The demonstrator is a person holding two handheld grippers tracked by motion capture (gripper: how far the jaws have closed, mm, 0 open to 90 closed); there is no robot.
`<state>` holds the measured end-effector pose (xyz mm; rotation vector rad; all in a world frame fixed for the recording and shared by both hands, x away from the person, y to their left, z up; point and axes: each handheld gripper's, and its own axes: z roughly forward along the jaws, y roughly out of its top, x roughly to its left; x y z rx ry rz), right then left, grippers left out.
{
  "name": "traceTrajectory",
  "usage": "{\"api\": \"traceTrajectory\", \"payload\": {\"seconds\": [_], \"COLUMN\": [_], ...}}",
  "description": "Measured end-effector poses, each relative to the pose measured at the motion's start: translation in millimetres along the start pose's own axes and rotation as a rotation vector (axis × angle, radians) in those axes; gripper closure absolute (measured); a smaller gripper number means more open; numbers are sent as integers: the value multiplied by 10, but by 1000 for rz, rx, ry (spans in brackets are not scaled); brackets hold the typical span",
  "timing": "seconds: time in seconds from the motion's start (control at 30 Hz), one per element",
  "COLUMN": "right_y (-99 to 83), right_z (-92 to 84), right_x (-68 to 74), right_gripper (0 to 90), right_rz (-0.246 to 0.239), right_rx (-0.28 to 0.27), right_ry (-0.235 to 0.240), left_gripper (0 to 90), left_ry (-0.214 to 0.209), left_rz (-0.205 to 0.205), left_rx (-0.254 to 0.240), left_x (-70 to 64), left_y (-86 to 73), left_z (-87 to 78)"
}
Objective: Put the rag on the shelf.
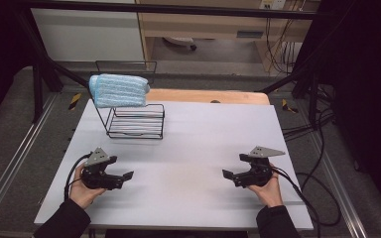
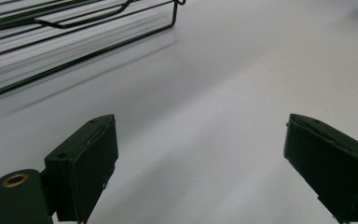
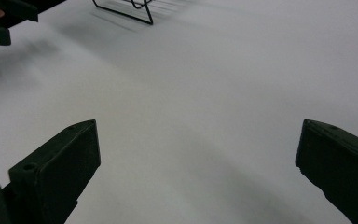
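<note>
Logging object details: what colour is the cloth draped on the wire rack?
Light blue cloth, with a ribbed weave, seen best in the high view.

left claw: jaws wide apart, hand-held | right claw: jaws wide apart, hand-held

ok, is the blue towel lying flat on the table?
No, the blue towel is draped over the top of the black wire rack, above the white table.

You have one obstacle on the table: the wire rack near the far left corner, with a blue cloth draped over its tall back. From the rack's front rail to the near edge and across to the right edge, the surface is open.
</note>
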<state>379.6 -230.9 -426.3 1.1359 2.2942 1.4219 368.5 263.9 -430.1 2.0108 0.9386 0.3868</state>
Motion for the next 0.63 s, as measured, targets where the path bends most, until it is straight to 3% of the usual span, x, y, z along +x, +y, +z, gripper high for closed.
{"api": "traceTrajectory", "payload": {"seconds": [0.3, 0.47, 0.63], "right_y": [-319, -339, -351], "right_z": [-151, -182, -173], "right_x": [-142, -160, -164], "right_gripper": [4, 4, 4], "right_rz": [28, 39, 18], "right_rx": [-4, -17, 13], "right_ry": [-14, -20, -32], "left_gripper": [103, 103, 103], "left_ry": [-17, -20, -22], "left_rz": [-10, -4, -8], "left_rx": [-5, -1, -6], "left_x": [3, 9, 22], "left_y": [-118, -146, -161], "left_z": [26, 17, 3]}}
